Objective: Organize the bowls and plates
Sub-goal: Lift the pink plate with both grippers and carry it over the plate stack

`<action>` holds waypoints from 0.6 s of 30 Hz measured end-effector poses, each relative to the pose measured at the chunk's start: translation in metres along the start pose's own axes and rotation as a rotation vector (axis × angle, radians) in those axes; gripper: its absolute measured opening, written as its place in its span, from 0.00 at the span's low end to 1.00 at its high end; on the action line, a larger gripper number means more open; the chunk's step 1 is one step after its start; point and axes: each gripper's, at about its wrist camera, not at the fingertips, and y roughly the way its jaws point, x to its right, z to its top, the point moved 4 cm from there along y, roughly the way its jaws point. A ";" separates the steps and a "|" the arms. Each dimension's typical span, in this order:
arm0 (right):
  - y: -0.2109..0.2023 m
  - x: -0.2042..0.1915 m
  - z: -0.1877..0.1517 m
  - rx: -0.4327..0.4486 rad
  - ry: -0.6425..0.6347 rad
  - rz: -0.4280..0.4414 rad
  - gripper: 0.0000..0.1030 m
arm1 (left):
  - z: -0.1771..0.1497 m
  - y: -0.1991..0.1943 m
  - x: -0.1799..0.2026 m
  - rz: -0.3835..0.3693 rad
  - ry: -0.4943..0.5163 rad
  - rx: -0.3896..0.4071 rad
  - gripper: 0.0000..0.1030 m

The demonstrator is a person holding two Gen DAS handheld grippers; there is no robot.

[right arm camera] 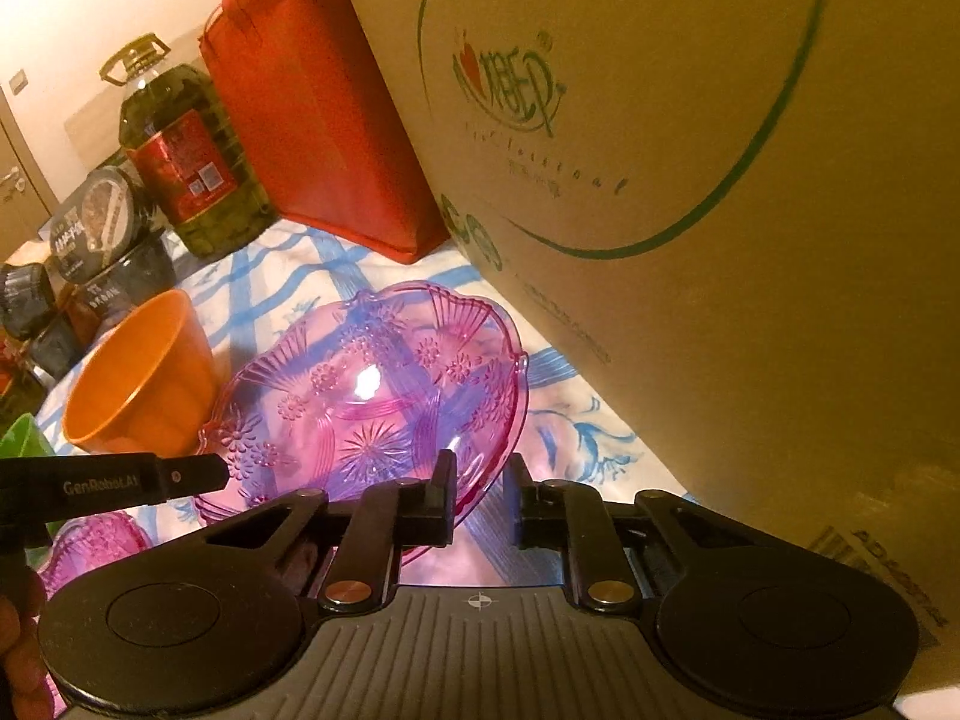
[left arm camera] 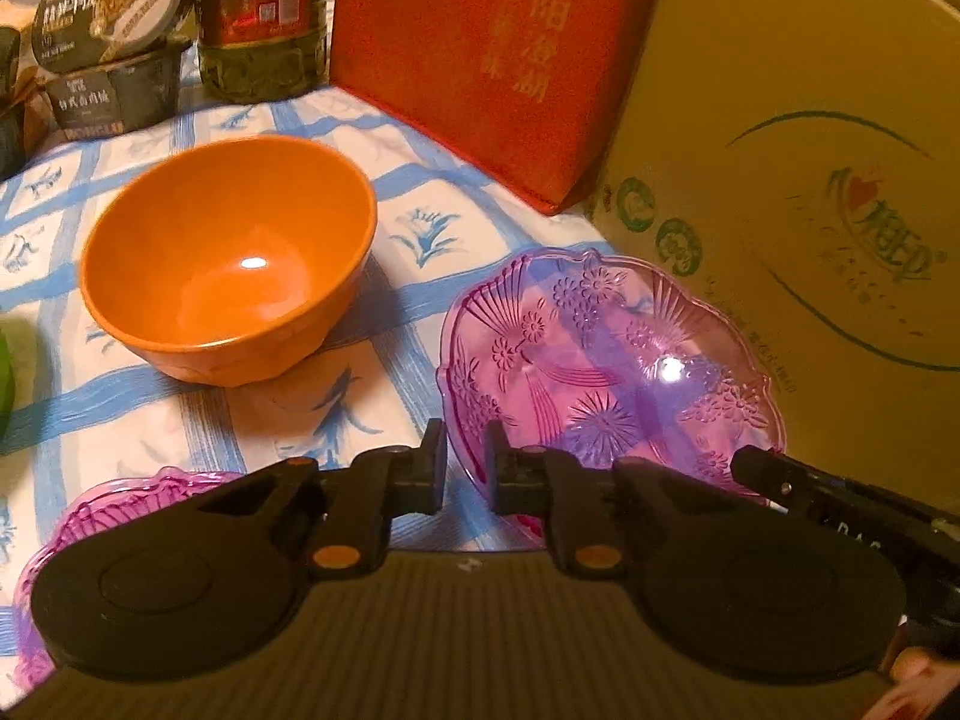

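A purple see-through plate [left arm camera: 612,360] with a flower pattern lies on the blue-checked cloth [left arm camera: 420,228]. My left gripper [left arm camera: 467,468] is slightly open with its jaws on either side of the plate's near-left rim, not closed on it. In the right wrist view the same plate [right arm camera: 372,396] is just ahead. My right gripper [right arm camera: 479,501] is slightly open at the plate's near rim, with the rim beside its left finger. An orange bowl [left arm camera: 234,264] stands upright to the left, also in the right wrist view [right arm camera: 144,378]. A second purple plate [left arm camera: 114,504] lies at the near left.
A big cardboard box [left arm camera: 810,180] stands close on the right, a red bag [left arm camera: 486,54] behind the plates. An oil bottle [left arm camera: 264,18] and stacked black food tubs [left arm camera: 114,36] stand at the back left. A green object [right arm camera: 24,438] shows at the left edge.
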 end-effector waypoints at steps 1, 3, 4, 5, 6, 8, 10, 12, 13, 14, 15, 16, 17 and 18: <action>-0.005 -0.001 0.000 0.005 0.000 0.001 0.16 | -0.001 -0.006 0.001 -0.002 0.002 0.007 0.11; -0.018 -0.002 -0.001 0.017 -0.001 0.004 0.16 | -0.002 -0.019 0.004 -0.008 -0.003 0.022 0.11; -0.025 -0.003 -0.001 0.024 -0.004 0.007 0.16 | -0.004 -0.027 0.005 -0.009 -0.005 0.031 0.11; -0.033 -0.005 -0.002 0.029 -0.008 0.010 0.16 | -0.006 -0.035 0.006 -0.010 -0.008 0.037 0.11; -0.040 -0.007 -0.004 0.034 -0.011 0.013 0.16 | -0.008 -0.043 0.007 -0.013 -0.016 0.042 0.10; -0.058 -0.011 -0.008 0.047 -0.018 0.022 0.16 | -0.014 -0.061 0.007 -0.016 -0.029 0.055 0.10; -0.075 -0.016 -0.017 0.054 -0.034 0.032 0.16 | -0.021 -0.078 0.007 -0.012 -0.039 0.072 0.10; -0.090 -0.022 -0.024 0.059 -0.045 0.037 0.16 | -0.029 -0.096 0.006 -0.009 -0.048 0.084 0.10; -0.098 -0.025 -0.029 0.060 -0.050 0.042 0.16 | -0.034 -0.105 0.006 -0.005 -0.049 0.091 0.10; -0.105 -0.028 -0.033 0.061 -0.051 0.047 0.16 | -0.039 -0.115 0.005 0.002 -0.045 0.099 0.10; -0.112 -0.032 -0.037 0.063 -0.056 0.054 0.16 | -0.045 -0.123 0.005 0.009 -0.043 0.107 0.10; -0.119 -0.036 -0.041 0.065 -0.062 0.059 0.16 | -0.050 -0.132 0.003 0.012 -0.046 0.113 0.10; -0.124 -0.040 -0.045 0.066 -0.068 0.064 0.16 | -0.057 -0.139 0.000 0.015 -0.056 0.114 0.10; -0.131 -0.044 -0.050 0.066 -0.076 0.071 0.16 | -0.063 -0.147 -0.003 0.018 -0.066 0.115 0.10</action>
